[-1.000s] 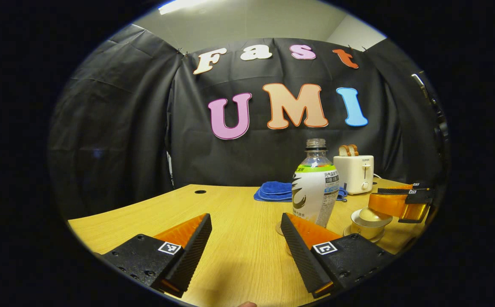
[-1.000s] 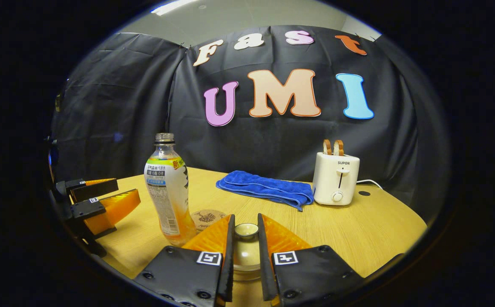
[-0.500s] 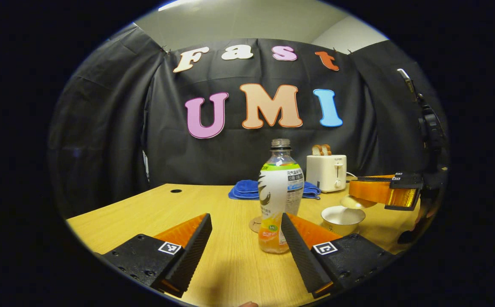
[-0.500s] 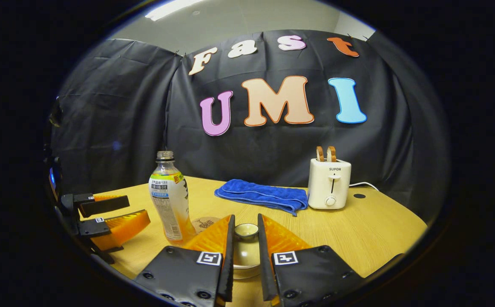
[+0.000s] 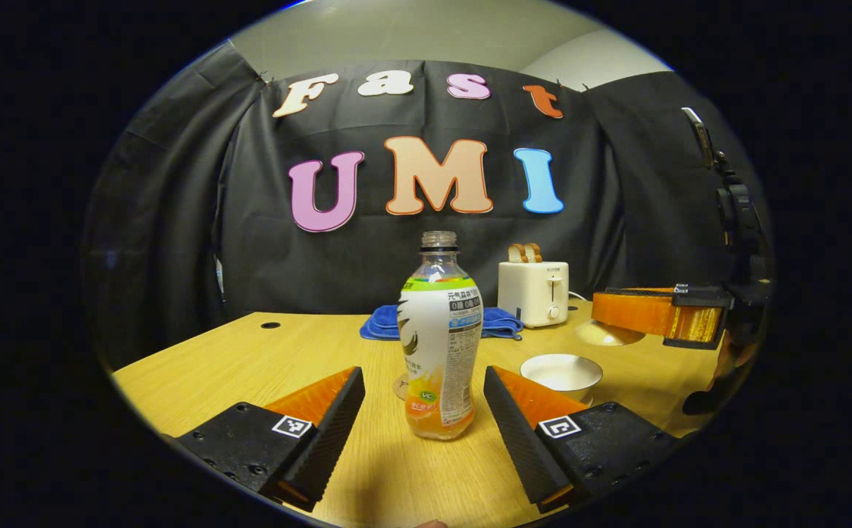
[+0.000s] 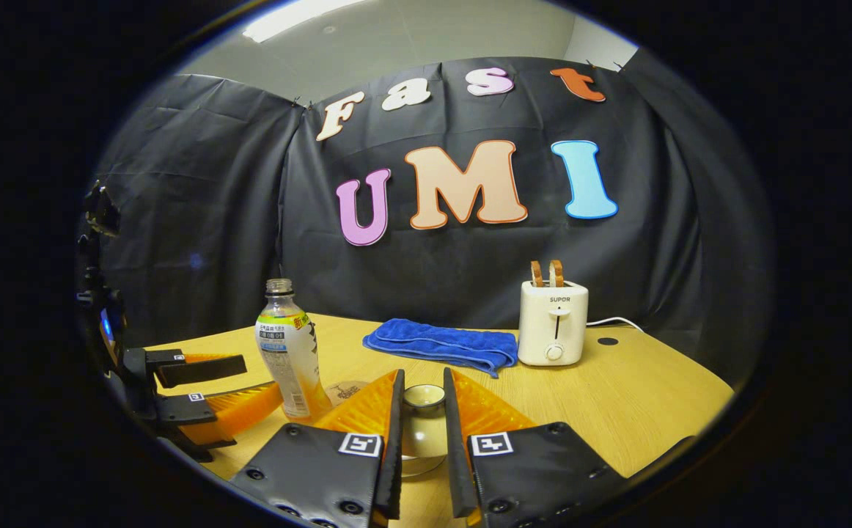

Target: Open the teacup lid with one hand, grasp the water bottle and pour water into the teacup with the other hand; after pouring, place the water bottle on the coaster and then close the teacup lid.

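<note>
- Your left tool (image 5: 424, 411) stands spread wide and empty. Over the last second the water bottle (image 5: 440, 341) has slid from the right of its view to sit squarely between the two fingers, so you have lined up on it; neither finger touches it yet.
- Your right tool (image 6: 419, 440) is pressed together on the teacup lid (image 6: 424, 422), pinching it near its knob. A second ago that lid sat on the cup; in the left gripper view the same right tool (image 5: 660, 315) now holds the lid (image 5: 606, 334) up and to the side, clear of the cup.
- The teacup (image 5: 562, 374) therefore stands open on the surface (image 5: 250, 359), just to the right of the bottle. The lid step looks done.
- Just behind the bottle's foot the coaster (image 6: 345, 391) lies bare, waiting for the bottle after the pour.
- Farther back, the blue towel (image 6: 437, 345) and the toaster (image 6: 552, 323) stand well apart from the work.
- The bottle has no cap and holds a little liquid low down, so I judge your next move is to close on its body and lift it without tipping early.
</note>
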### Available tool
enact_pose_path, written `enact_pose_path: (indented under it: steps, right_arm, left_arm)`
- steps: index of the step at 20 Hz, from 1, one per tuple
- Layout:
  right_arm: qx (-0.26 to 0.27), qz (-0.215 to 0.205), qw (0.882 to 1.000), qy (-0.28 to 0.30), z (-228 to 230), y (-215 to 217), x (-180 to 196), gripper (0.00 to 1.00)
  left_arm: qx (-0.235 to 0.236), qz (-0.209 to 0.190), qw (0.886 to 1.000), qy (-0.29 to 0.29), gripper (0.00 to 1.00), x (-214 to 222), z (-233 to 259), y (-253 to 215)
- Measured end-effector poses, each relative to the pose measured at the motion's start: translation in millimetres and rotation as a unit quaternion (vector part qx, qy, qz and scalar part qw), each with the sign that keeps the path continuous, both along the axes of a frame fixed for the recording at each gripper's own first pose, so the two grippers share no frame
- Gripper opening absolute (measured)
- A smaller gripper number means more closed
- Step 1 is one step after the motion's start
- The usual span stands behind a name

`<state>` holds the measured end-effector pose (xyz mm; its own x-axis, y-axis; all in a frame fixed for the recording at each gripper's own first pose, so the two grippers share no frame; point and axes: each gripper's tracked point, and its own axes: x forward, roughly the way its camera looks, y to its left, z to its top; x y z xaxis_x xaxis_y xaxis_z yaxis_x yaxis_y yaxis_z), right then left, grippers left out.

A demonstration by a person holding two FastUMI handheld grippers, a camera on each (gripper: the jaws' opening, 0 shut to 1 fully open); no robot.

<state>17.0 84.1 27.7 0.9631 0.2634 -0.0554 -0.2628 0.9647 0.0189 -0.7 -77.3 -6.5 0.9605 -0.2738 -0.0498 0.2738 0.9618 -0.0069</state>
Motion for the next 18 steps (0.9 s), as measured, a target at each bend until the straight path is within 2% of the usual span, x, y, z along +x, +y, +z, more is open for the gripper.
enact_pose_path:
  steps: [5,10,12,15,16,18]
  right_arm:
    - [0.008,-0.013,1.000,-0.001,3.0,-17.0,-1.4,0.30]
    - [0.016,-0.022,1.000,-0.004,6.7,-32.3,-5.0,0.30]
    - [0.019,-0.025,0.999,-0.004,7.3,-38.0,-6.6,0.29]
    - [0.020,-0.032,0.999,-0.008,10.7,-50.1,-11.6,0.30]
    - [0.022,-0.034,0.999,-0.008,11.5,-53.9,-13.7,0.30]
    - [0.024,-0.037,0.999,-0.008,11.8,-59.4,-17.4,0.29]
  left_arm:
    - [0.020,-0.021,0.999,0.014,0.96,15.5,-5.3,-10.7]
    - [0.027,-0.017,0.999,0.017,0.94,31.9,-7.5,-14.0]
    - [0.031,-0.011,0.999,0.019,0.86,36.0,-7.8,-13.7]
    - [0.035,-0.009,0.999,0.018,0.67,39.6,-6.4,-14.7]
    - [0.036,-0.008,0.999,0.019,0.67,40.9,-8.5,-15.2]
    - [0.056,-0.005,0.998,0.017,0.60,41.2,-9.1,-14.6]
